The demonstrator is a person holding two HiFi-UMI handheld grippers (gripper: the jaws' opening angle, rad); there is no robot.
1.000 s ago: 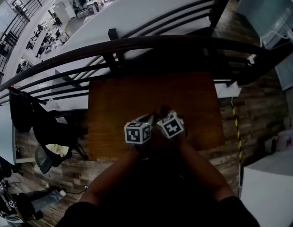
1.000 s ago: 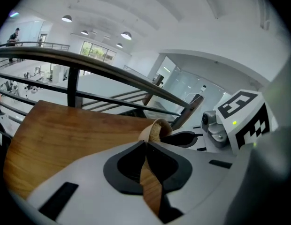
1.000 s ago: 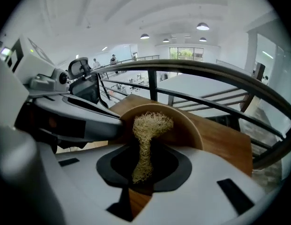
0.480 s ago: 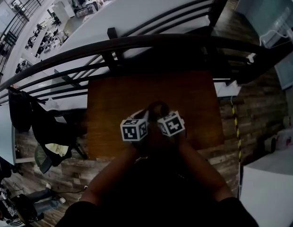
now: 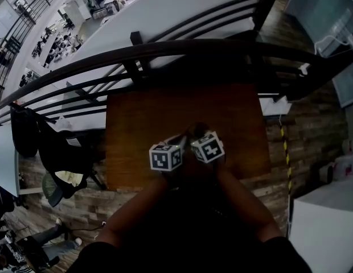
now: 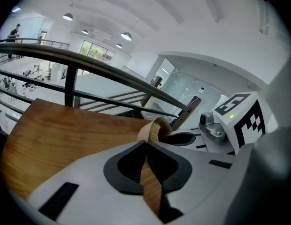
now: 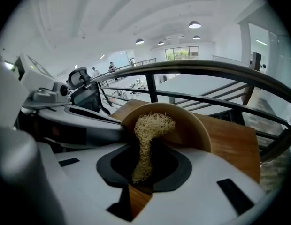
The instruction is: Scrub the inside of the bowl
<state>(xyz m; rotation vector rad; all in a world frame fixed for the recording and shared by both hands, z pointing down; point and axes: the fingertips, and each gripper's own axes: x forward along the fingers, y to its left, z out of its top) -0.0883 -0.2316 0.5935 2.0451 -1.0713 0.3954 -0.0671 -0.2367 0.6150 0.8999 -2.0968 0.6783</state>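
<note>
Tan wooden bowl (image 7: 202,135) tilts over the brown wooden table (image 7: 237,142), rim pinched in the closed left tongs (image 6: 146,143); right tongs (image 7: 144,150) clamp a straw-coloured fibrous scrubber (image 7: 152,123) reaching inside it.

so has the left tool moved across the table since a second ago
No. In the head view the left tool sits at the same spot against the wooden table's near edge as a second ago.

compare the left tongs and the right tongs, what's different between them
The left tongs pinch the tan bowl by its rim; the right tongs pinch a straw-coloured scrubber. The left tongs grip the bowl from its edge; the right tongs point the scrubber's tuft into its hollow. Both are shut, side by side over the table.
</note>
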